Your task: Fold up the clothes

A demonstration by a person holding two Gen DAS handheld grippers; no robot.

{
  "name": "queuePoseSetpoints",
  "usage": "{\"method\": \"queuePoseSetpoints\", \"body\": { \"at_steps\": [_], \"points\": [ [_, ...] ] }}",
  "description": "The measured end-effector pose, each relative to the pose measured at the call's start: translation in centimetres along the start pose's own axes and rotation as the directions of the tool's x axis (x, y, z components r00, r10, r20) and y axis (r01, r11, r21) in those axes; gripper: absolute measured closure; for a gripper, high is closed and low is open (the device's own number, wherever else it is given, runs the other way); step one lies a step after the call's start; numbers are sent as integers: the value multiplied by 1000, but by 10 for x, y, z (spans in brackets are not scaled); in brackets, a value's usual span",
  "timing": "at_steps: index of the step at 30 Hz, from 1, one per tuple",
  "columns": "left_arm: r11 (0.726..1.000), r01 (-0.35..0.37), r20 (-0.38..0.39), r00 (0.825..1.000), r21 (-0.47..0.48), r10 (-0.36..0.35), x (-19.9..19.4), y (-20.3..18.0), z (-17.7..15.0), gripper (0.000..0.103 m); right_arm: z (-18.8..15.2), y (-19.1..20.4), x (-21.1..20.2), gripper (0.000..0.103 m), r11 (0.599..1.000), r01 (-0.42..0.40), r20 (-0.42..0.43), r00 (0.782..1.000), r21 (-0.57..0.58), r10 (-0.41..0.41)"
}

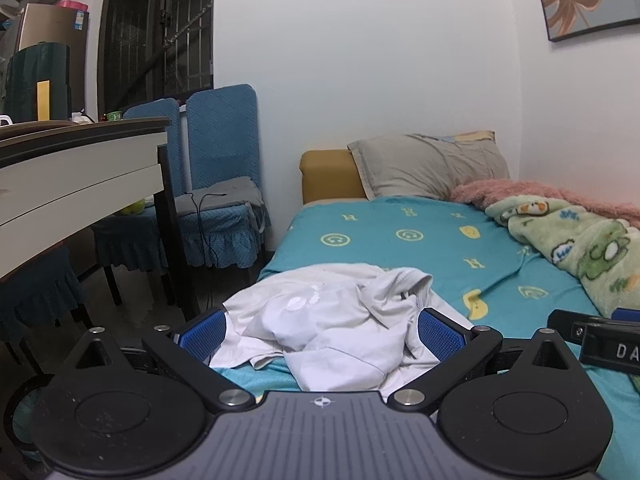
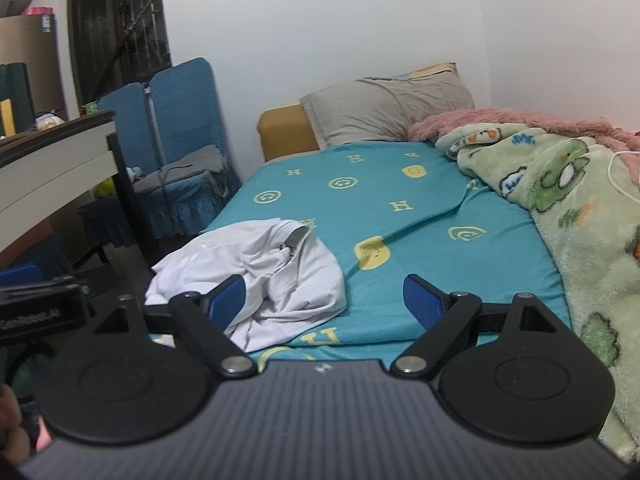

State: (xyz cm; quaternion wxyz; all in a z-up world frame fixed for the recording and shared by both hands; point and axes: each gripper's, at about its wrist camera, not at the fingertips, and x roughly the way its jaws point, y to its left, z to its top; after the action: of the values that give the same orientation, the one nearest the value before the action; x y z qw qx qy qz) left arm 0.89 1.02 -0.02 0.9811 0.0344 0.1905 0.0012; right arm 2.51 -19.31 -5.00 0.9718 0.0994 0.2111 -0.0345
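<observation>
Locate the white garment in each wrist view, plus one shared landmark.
Left wrist view: white garment lies crumpled low centre on the bed's near left corner, framed between the open left hand-held gripper fingers.
Right wrist view: lower left, behind the left finger of the open right hand-held gripper.
Shared landmark: grey pillow at the head of the bed.

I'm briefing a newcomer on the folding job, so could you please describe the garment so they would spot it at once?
Start at the bed with the teal smiley-print sheet. On its near left corner, by the edge facing the blue chairs, lies the crumpled white garment. It is the only plain white fabric there; the green cartoon blanket sits on the opposite side.
</observation>
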Motion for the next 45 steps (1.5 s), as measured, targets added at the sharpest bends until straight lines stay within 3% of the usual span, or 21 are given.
{"method": "queuePoseSetpoints", "body": {
  "at_steps": [6, 10, 16, 23, 33, 36, 39, 41, 43, 45],
  "points": [
    [999, -13, 3, 1000, -34, 13, 8, 16, 1, 0, 22, 20, 1, 16, 993, 20, 22, 999, 114, -23],
    [999, -24, 10, 1000, -32, 24, 9, 21, -1, 0, 53, 35, 1, 16, 979, 52, 65, 996, 196, -66],
    [1000, -7, -5, 1000, -27, 7, 13, 22, -5, 0, 82, 29, -1, 16, 987, 39, 90, 994, 158, -54],
    [994, 57, -93, 994, 90, -48, 63, -10, 1, 0, 59, -27, 0, 16, 988, 100, 76, 991, 119, -110],
    [928, 185, -197, 972, 324, -125, 180, -79, -30, 8, 19, -56, 45, 16, 986, 12, -92, 996, 165, 4],
    [913, 192, -212, 970, 361, -119, 208, -91, -46, 28, 12, -55, 61, 16, 987, -4, -127, 992, 161, 25],
    [921, 177, -248, 964, 346, -92, 226, -85, -54, 55, 6, -54, 79, 16, 988, -7, -149, 988, 153, 30],
    [944, 177, -272, 957, 278, -99, 231, -72, -48, 84, 3, -55, 89, 16, 989, -1, -162, 986, 147, 25],
    [963, 179, -260, 958, 204, -123, 225, -58, -36, 97, 1, -59, 97, 16, 988, 4, -172, 985, 152, 23],
    [971, 186, -212, 965, 151, -152, 211, -46, -23, 99, -1, -61, 100, 16, 988, 8, -174, 985, 154, 19]
  ]
}}
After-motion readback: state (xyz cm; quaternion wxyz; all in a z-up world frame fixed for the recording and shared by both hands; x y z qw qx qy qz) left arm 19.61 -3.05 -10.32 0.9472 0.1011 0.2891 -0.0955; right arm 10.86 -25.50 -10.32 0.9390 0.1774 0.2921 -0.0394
